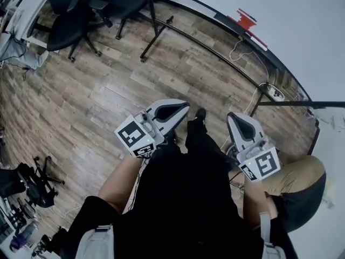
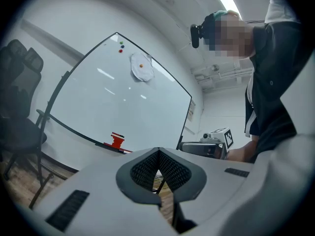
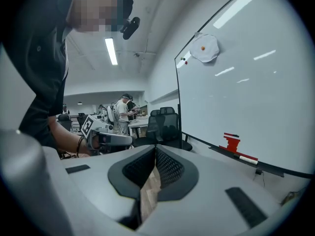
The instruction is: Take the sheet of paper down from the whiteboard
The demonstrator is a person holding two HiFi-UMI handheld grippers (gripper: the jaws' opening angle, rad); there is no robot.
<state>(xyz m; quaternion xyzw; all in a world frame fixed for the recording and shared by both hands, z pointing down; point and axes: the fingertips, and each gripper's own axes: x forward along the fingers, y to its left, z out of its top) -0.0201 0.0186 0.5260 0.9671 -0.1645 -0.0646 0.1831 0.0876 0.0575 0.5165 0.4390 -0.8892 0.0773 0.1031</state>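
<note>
**Paper sheet point(image 2: 141, 68) high on the whiteboard point(image 2: 113, 107), both tools closed and empty**

Near the body, the left gripper point(image 1: 180, 108) and right gripper point(image 1: 234, 117) are held low and about level. They are side by side but apart, each with jaws pressed together and nothing between the ribbed black pads. Wood-plank floor point(image 1: 108, 90) lies open ahead, and black office chairs point(image 1: 70, 20) stand far left. Farther, the board's black-framed lower edge carries a red eraser point(image 2: 117, 140). The white, rounded sheet is pinned by an orange magnet point(image 2: 141, 66) near the glossy board's upper corner, well apart from both grippers.
</note>
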